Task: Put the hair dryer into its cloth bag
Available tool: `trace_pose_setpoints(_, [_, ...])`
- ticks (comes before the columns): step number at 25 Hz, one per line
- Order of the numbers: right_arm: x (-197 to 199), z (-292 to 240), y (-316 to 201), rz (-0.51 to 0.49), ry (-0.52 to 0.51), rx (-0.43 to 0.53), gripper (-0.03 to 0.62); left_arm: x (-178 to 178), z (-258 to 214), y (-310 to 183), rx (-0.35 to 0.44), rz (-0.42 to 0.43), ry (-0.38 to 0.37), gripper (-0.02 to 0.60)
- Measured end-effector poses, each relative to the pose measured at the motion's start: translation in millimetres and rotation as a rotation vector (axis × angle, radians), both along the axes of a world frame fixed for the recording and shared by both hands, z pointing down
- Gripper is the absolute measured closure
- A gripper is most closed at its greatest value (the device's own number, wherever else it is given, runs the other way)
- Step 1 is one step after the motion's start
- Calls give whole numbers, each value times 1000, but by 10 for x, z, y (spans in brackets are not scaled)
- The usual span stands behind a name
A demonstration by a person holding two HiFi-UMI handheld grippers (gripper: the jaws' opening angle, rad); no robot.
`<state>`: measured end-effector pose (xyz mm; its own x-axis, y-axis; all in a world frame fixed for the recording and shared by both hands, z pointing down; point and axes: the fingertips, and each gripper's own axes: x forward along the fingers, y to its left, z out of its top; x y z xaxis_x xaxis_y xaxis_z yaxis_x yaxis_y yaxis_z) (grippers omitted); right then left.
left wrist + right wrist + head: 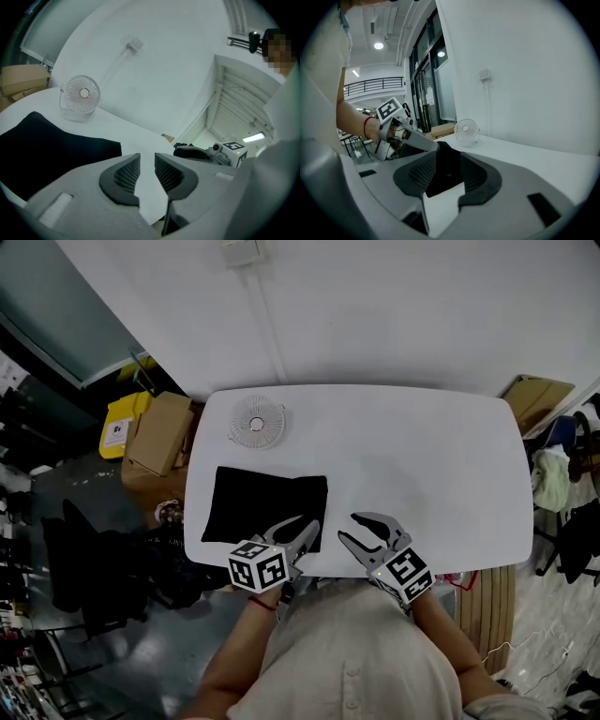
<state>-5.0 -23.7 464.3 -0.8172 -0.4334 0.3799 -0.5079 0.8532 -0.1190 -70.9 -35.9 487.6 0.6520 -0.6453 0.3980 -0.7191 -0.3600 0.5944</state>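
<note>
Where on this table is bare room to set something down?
The table is bare on its right, from the black bag to the right edge. Crowded: the left side, with the fan behind the bag, and the near edge, with the left tool at the bag's corner and the right tool beside it.

Left gripper (306,525), grey plastic with dark ribbed pads and a black-and-white marker cube: lower centre of the head view, pointing toward the upper right. In its own view (147,161) the jaws stand apart by a narrow gap with nothing between them.

Right gripper (351,526), same build: just right of it, pointing toward the upper left. Its own view (447,171) shows a wider gap and nothing gripped.

The tips converge, near each other but not touching.

Left forearm (234,652) is bare, with a thin red band (262,604) at the wrist. Right forearm (448,632) is also bare.
</note>
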Motion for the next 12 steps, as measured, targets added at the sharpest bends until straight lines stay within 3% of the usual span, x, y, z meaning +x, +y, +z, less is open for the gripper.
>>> trace_pose_setpoints(2, [-6, -62, 41, 2, -9, 14, 462, -2, -67, 61, 23, 2, 10, 480])
trace_pose_setpoints(12, [-63, -315, 263, -27, -50, 47, 562, 20, -282, 289, 83, 19, 24, 528])
